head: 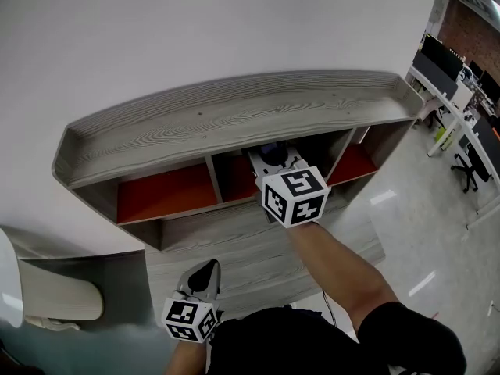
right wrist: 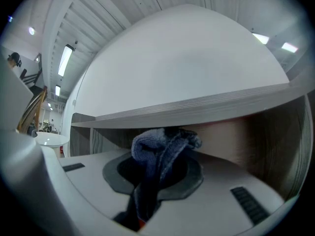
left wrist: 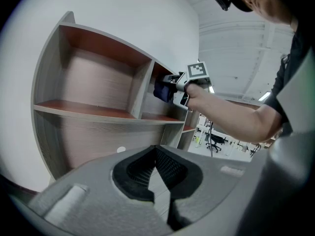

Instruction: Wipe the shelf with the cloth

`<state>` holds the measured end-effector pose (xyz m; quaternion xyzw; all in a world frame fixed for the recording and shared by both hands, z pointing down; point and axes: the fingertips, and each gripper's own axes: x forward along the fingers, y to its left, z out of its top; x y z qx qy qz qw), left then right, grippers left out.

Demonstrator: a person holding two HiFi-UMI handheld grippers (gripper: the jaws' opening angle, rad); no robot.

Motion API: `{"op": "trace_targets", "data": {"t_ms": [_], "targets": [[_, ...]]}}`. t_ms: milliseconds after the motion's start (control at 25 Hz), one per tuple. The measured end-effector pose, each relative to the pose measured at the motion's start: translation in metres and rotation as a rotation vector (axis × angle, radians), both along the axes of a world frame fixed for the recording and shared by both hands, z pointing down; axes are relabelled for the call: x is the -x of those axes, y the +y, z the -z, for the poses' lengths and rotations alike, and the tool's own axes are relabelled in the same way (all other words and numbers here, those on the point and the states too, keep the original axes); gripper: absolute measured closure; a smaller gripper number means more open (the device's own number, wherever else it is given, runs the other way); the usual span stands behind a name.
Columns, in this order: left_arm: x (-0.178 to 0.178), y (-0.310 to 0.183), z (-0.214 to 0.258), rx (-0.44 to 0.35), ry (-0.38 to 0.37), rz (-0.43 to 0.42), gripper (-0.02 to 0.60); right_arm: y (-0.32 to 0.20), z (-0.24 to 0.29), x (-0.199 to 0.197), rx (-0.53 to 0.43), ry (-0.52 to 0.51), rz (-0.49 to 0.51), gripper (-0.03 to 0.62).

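- A grey wooden shelf (head: 234, 116) stood against a white wall (head: 195, 30).
- Under its long top board the shelf had three open boxes side by side, and each box had a red floor.
- The right gripper (head: 277, 161) was pushed into the middle box, just under the top board.
- Its jaws were closed tight on a dark blue cloth (right wrist: 162, 149).
- In the right gripper view the cloth was bunched up between the jaws, and one end of it hung down low.
- The top of the cloth sat very near the underside of the top board, but I could not tell if it touched the wood.
- The left gripper view also showed the blue cloth at the front of the right gripper, in the mouth of that middle box.
- The person's bare arm (head: 336, 264) reached from a black sleeve up to the right gripper.
- The left gripper (head: 205, 276) was held low, close to the person's body and well away from the shelf.
- Its jaws were pressed together at the tips, with nothing between them.
- It pointed at the lower front of the shelf.
- The left box (head: 168, 194) and the right box (head: 353, 165) had nothing in them that I could see.
- Off to the right there was a shiny pale floor (head: 437, 233) and a black office chair (head: 469, 166) by some desks.
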<state>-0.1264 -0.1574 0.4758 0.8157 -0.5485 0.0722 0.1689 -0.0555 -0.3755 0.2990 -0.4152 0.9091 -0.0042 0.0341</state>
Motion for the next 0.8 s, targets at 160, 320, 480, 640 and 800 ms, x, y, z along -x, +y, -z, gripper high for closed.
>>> {"op": "trace_targets", "data": {"t_ms": [160, 320, 480, 640, 800], "targets": [[0.006, 0.003, 0.0, 0.001, 0.001, 0.012, 0.572, 0.004, 0.001, 0.014, -0.017, 0.045, 0.001, 0.516], [0.011, 0.006, 0.0, 0.0, 0.001, 0.023, 0.572, 0.009, 0.0, 0.026, -0.047, 0.095, 0.008, 0.516], [0.015, 0.009, 0.001, -0.003, 0.004, 0.026, 0.572, 0.013, 0.0, 0.036, -0.094, 0.169, 0.0, 0.516], [0.021, 0.011, 0.0, -0.002, 0.006, 0.027, 0.572, 0.015, -0.001, 0.044, -0.137, 0.238, -0.013, 0.516], [0.028, 0.012, -0.001, -0.001, 0.006, 0.028, 0.572, 0.017, -0.001, 0.052, -0.161, 0.291, -0.028, 0.516]]}}
